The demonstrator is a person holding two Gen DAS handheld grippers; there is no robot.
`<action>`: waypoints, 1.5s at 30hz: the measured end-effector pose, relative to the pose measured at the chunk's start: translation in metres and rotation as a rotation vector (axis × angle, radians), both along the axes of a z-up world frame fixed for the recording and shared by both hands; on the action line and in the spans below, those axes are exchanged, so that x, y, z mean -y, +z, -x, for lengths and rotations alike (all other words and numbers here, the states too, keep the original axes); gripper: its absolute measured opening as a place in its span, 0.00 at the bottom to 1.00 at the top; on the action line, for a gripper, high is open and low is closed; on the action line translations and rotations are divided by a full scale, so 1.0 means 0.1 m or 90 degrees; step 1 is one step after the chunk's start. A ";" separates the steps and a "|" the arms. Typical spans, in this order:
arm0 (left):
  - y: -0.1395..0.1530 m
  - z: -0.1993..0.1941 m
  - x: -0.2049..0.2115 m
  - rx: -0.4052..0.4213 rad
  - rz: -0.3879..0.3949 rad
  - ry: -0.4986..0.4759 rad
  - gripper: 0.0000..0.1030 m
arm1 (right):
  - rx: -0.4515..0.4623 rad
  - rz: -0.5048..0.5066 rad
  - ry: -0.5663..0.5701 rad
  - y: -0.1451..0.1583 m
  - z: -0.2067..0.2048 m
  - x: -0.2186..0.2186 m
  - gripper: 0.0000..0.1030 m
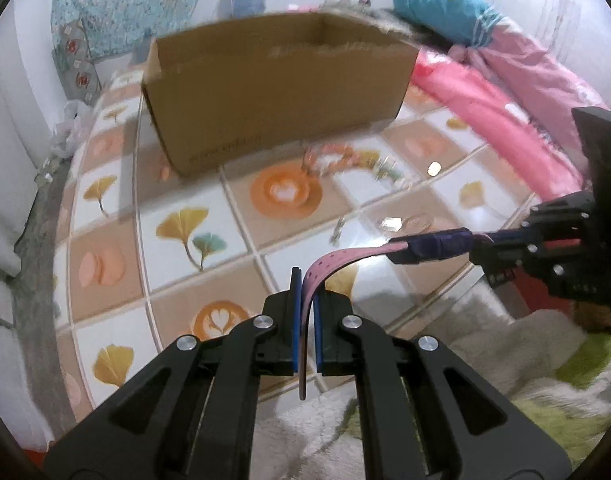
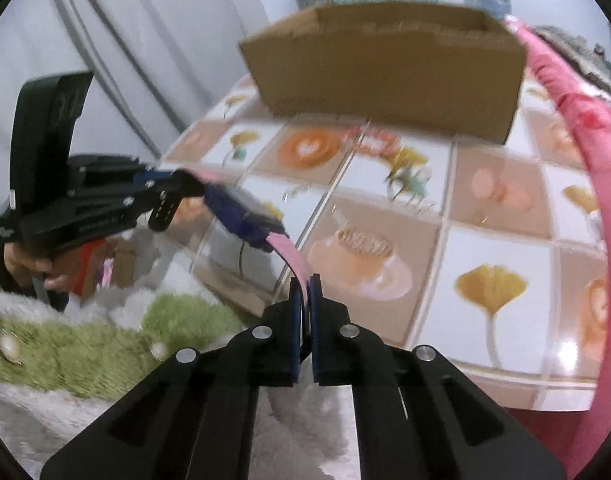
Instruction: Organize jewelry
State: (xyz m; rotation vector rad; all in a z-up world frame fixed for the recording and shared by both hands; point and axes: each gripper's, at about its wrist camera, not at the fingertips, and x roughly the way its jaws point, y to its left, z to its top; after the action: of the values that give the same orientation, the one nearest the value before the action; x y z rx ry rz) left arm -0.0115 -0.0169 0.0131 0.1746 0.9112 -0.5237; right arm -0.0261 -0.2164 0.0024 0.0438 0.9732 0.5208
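A watch with a pink strap point(image 1: 337, 258) and a dark blue case point(image 1: 437, 245) hangs in the air between both grippers. My left gripper point(image 1: 306, 280) is shut on one end of the pink strap. My right gripper point(image 2: 304, 284) is shut on the other strap end point(image 2: 291, 254); the case point(image 2: 241, 214) shows to its left. An open cardboard box point(image 1: 273, 92) stands at the back of the patterned table; it also shows in the right wrist view point(image 2: 385, 68). A beaded bracelet point(image 1: 333, 158) and small jewelry pieces point(image 1: 389, 170) lie in front of the box.
The table has a glossy tile-pattern cover point(image 1: 177, 240). Pink bedding point(image 1: 505, 112) lies on the right. A green and white fluffy rug point(image 2: 85, 348) with small pale pieces point(image 2: 9, 346) lies below the table's front edge.
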 end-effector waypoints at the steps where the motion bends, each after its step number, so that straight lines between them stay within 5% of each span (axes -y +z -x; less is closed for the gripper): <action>1: 0.09 -0.01 0.00 0.006 0.010 -0.004 0.04 | 0.012 0.000 -0.007 0.09 -0.03 0.03 0.04; 9: 1.03 -0.45 0.09 0.085 0.078 -0.049 0.04 | 0.126 0.027 -0.021 1.04 -0.56 0.11 0.04; 14: 1.37 -1.21 0.28 0.078 0.063 -0.046 0.04 | 0.085 0.016 -0.024 1.32 -1.39 0.21 0.04; 19: 1.16 -2.11 0.54 -0.019 0.021 -0.032 0.03 | -0.015 0.055 -0.020 1.21 -2.41 0.16 0.03; 25: 0.57 -2.90 0.64 -0.181 0.027 -0.017 0.03 | -0.086 0.081 0.004 0.94 -2.99 0.04 0.03; 30: 0.43 -2.96 0.67 -0.202 0.046 -0.028 0.03 | -0.140 0.021 0.001 0.76 -2.98 0.15 0.04; 35: 0.43 -2.97 0.56 -0.208 0.075 -0.027 0.03 | -0.102 -0.150 -0.012 0.89 -2.41 0.46 0.07; 36: 0.43 -2.95 0.54 -0.209 0.078 -0.027 0.03 | -0.085 -0.188 -0.011 0.91 -2.26 0.52 0.12; 38: 0.42 -2.95 0.52 -0.209 0.080 -0.027 0.03 | -0.037 -0.253 -0.015 0.91 -1.90 0.61 0.44; 45: 0.42 -2.91 0.50 -0.195 0.067 -0.031 0.04 | 0.016 -0.204 -0.115 0.25 -1.25 0.35 0.50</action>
State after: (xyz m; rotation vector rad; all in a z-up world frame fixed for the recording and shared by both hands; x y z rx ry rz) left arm 0.2798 -0.0668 0.0551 0.0206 1.1764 -0.6538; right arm 0.0985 -0.2516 0.0278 0.4081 0.8446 0.5056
